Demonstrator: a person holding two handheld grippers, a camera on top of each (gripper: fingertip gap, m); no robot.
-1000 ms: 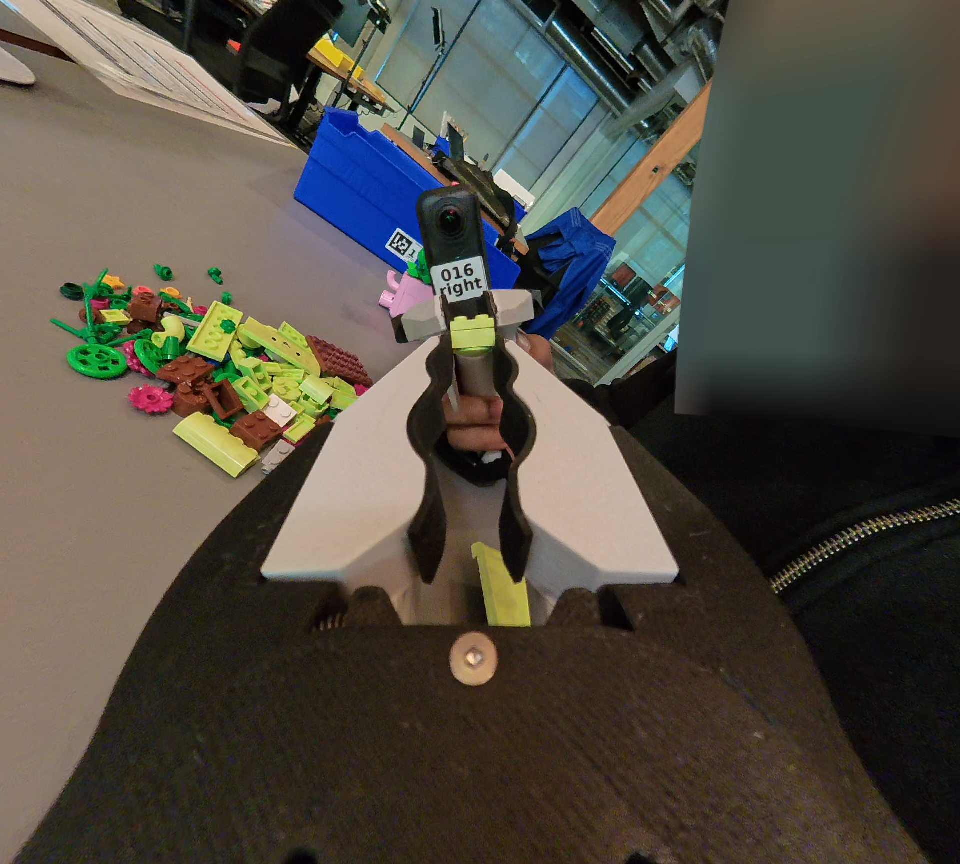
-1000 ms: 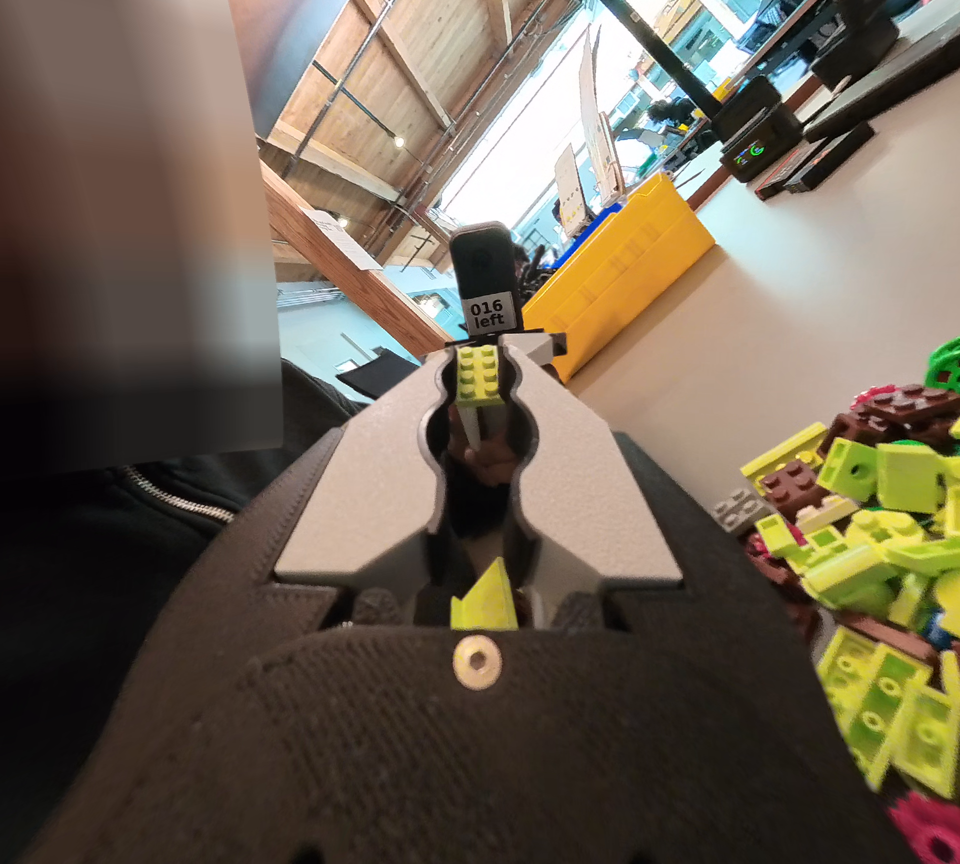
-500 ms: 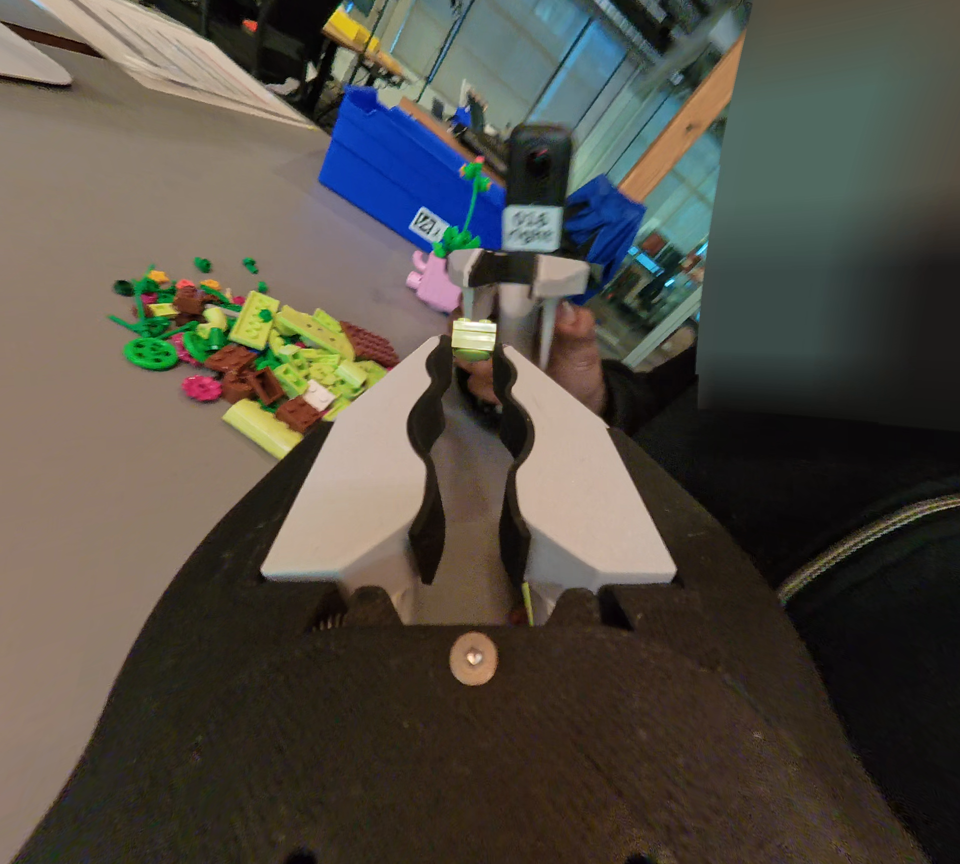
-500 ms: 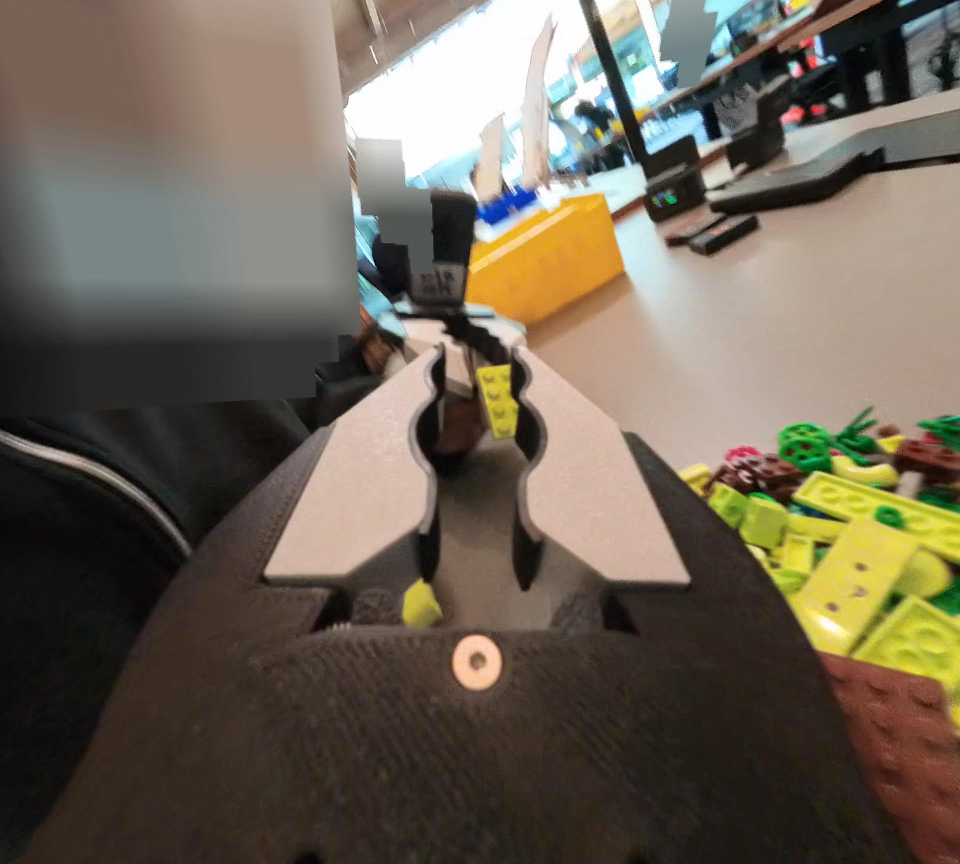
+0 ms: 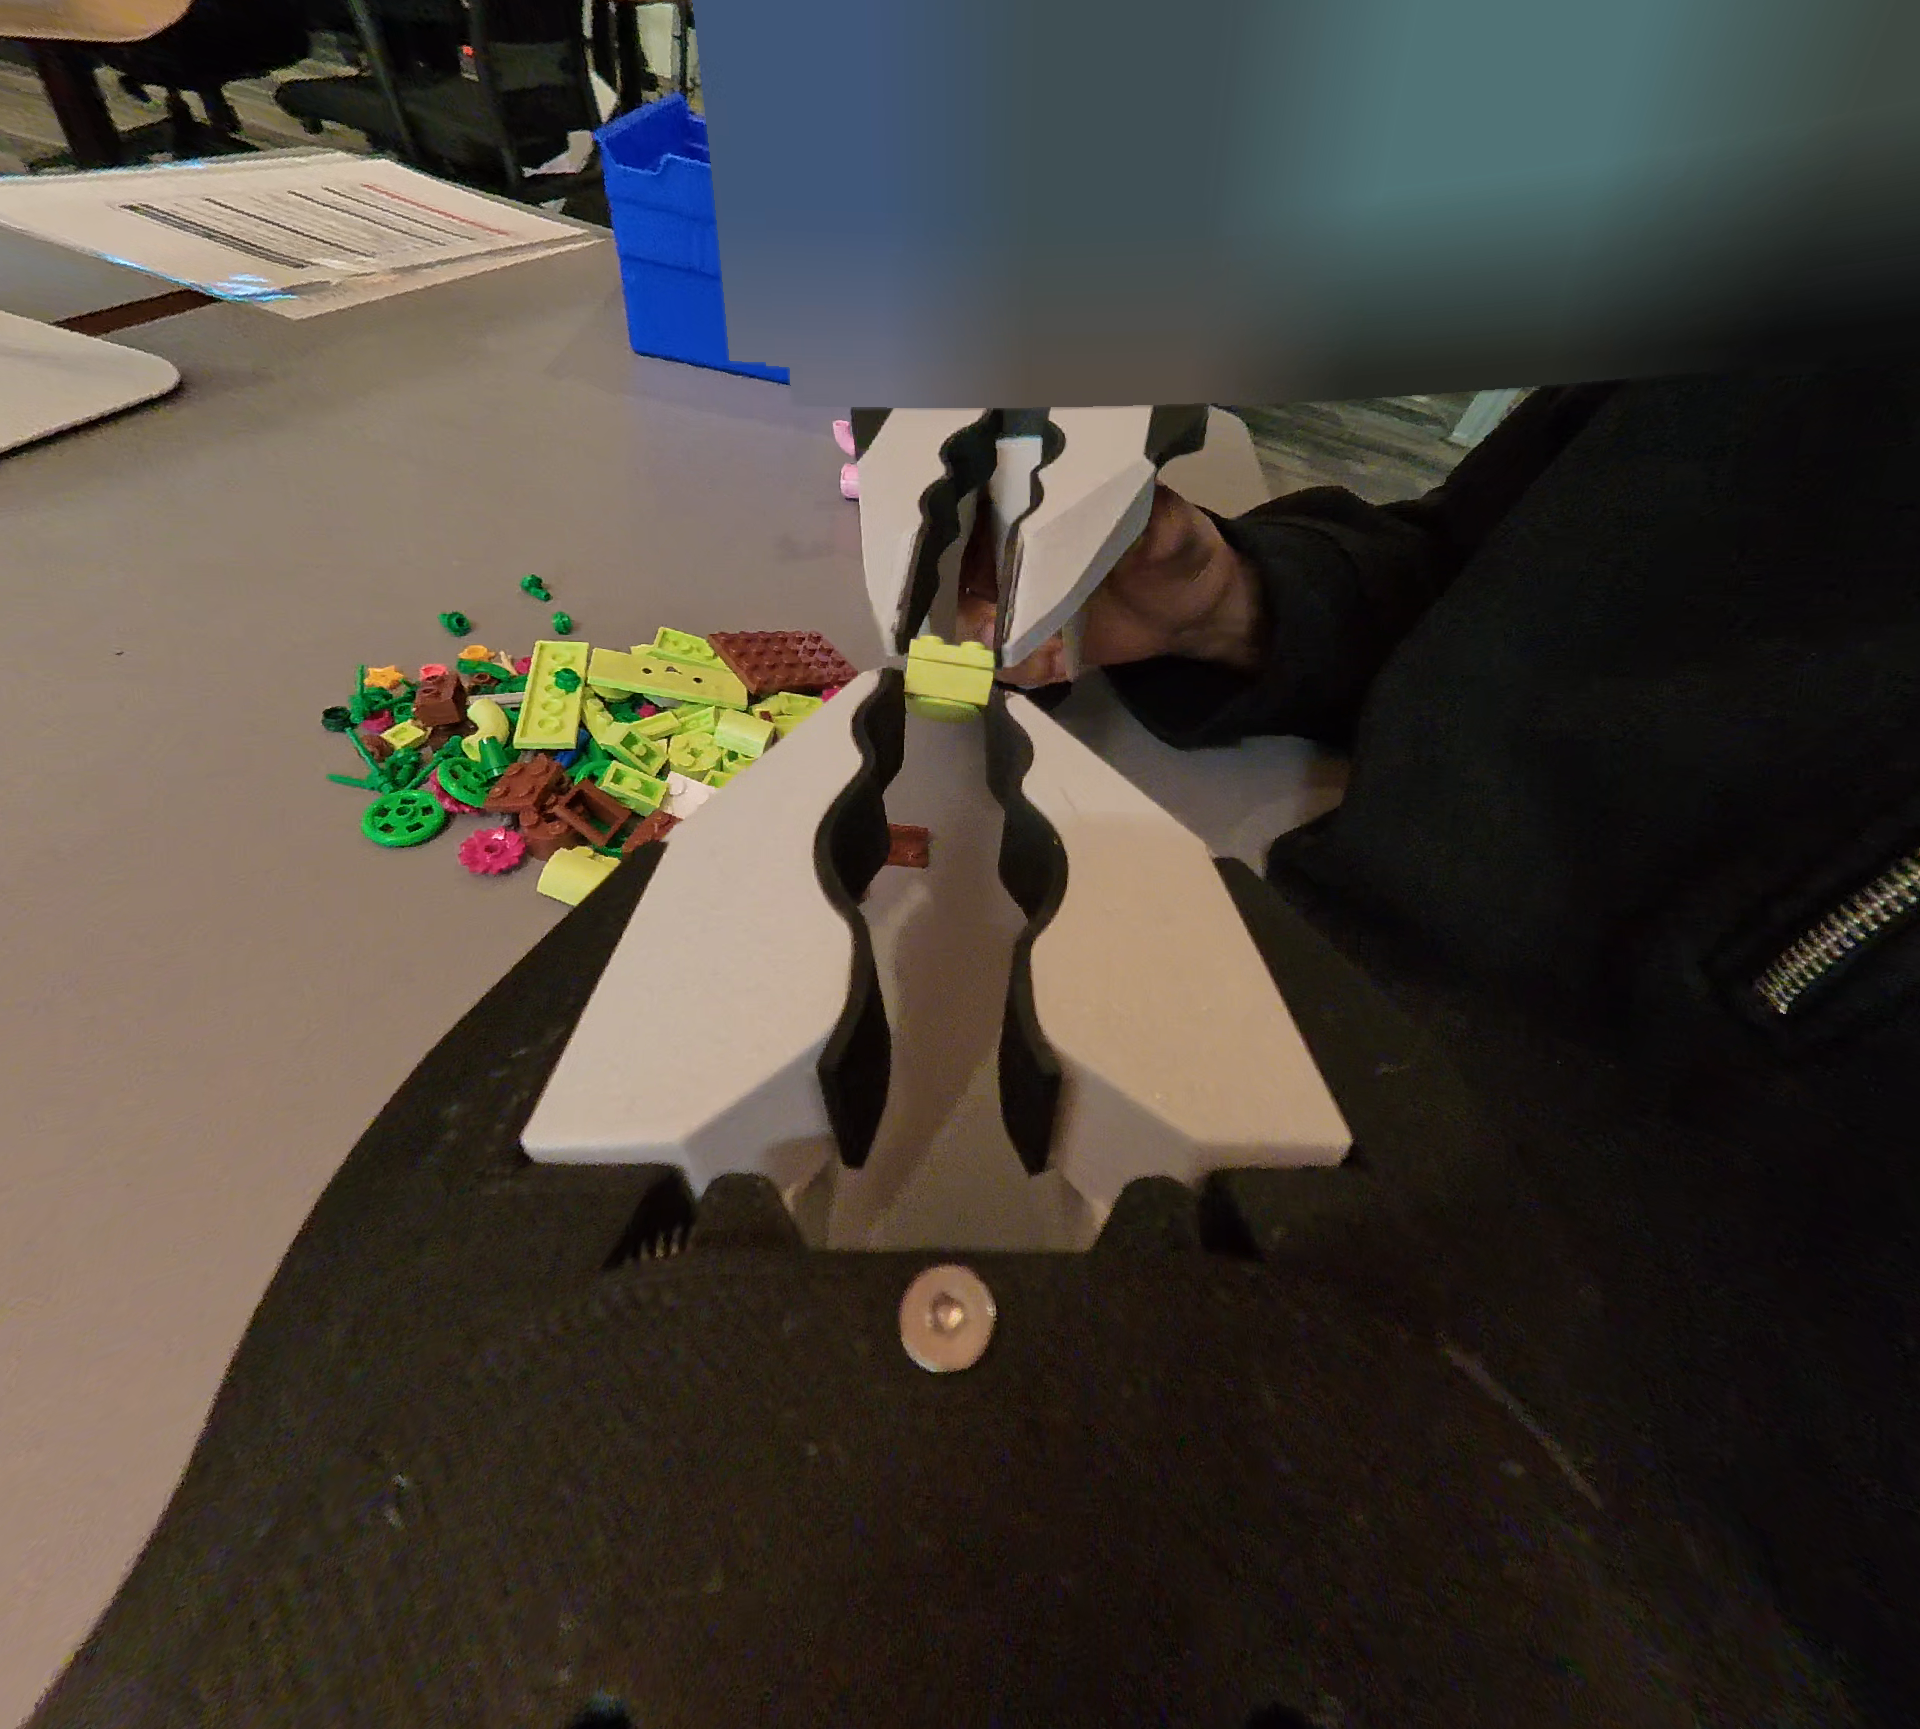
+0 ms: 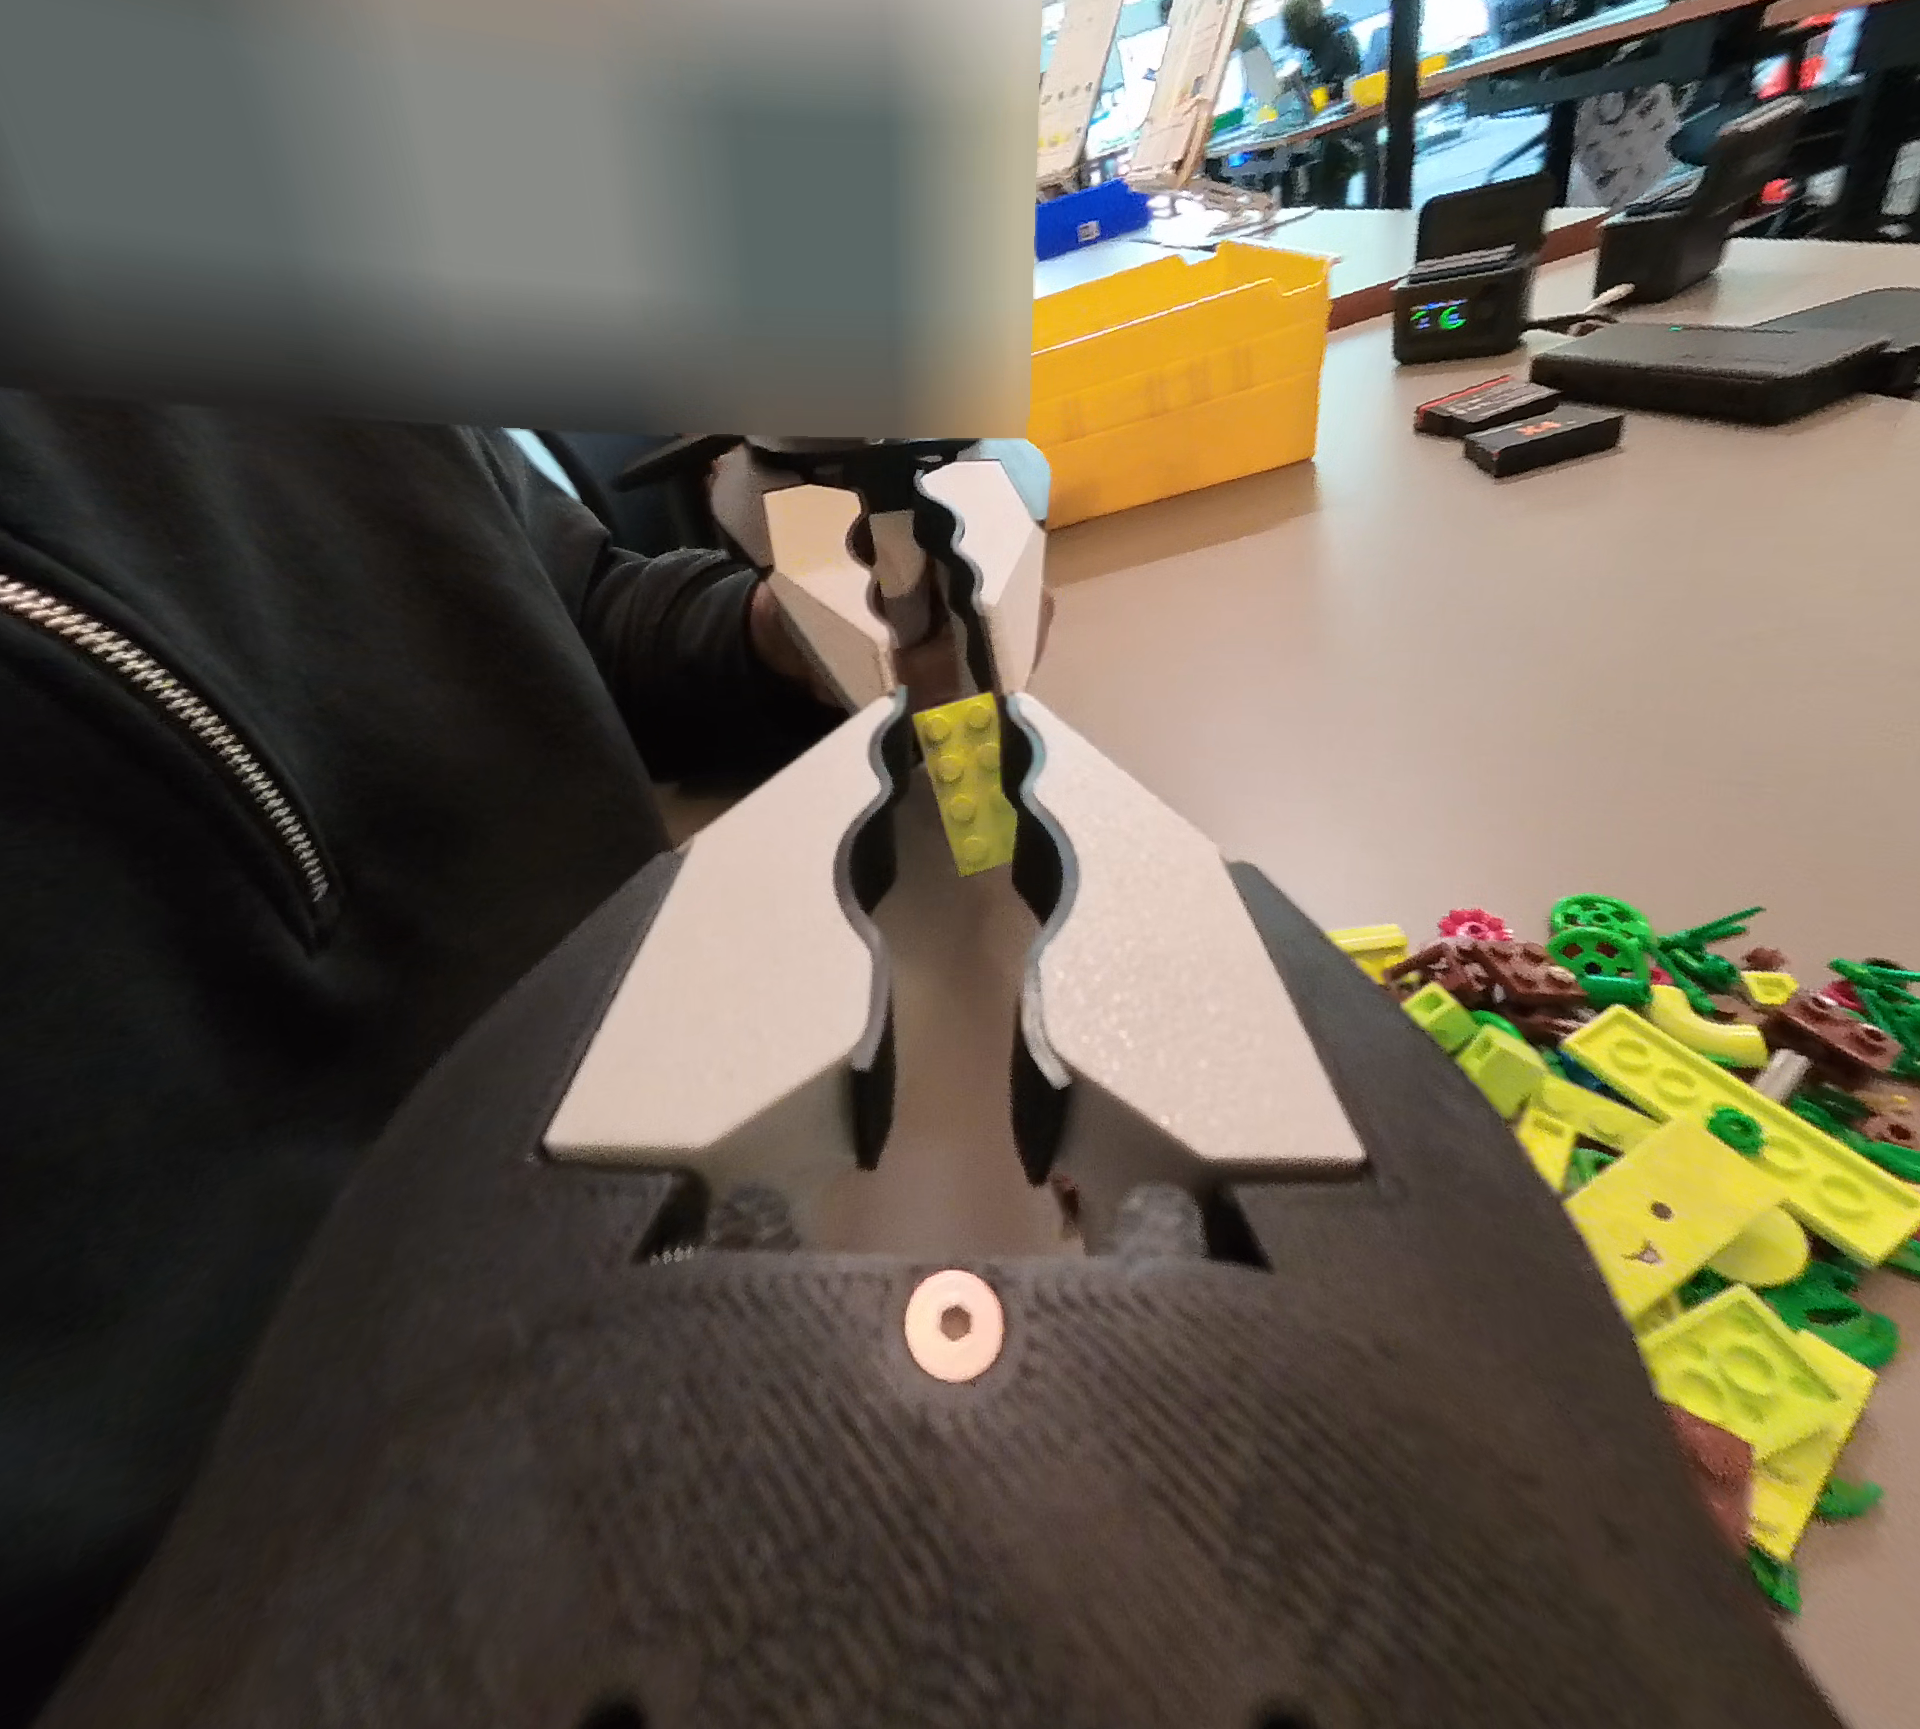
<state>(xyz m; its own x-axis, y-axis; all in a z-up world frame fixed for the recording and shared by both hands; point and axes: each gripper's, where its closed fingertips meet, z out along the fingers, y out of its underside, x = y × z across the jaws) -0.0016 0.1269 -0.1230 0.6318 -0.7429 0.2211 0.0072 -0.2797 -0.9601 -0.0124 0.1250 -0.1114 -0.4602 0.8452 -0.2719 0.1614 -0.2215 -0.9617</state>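
Note:
A lime brick [image 5: 948, 682] sits between the tips of my left gripper [image 5: 935, 692], which is shut on its near end and holds it above the grey table [image 5: 312, 536]. My right gripper [image 5: 951, 640] comes down from above, tip to tip with the left. In the right wrist view the lime brick [image 6: 966, 786], studs facing me, lies in the gap of my right gripper [image 6: 956, 708]. The jaws are narrowed to the brick's width and press its sides. The left gripper [image 6: 945, 687] reaches in from the top there.
A pile of lime, green and brown bricks [image 5: 582, 744] lies on the table to the left, and shows at the right in the right wrist view [image 6: 1662, 1108]. A blue bin [image 5: 665, 245], a printed sheet [image 5: 291, 225], a yellow bin [image 6: 1174, 380] and black devices [image 6: 1714, 360] stand farther off. A person's black jacket [image 5: 1610, 744] is close. My two grippers' fingertips are within a few centimetres of each other.
The right gripper opened and lifted off the brick half a second ago. It has come back onto it from above with narrowed jaws. The left gripper kept hold; both views tilted down toward the table.

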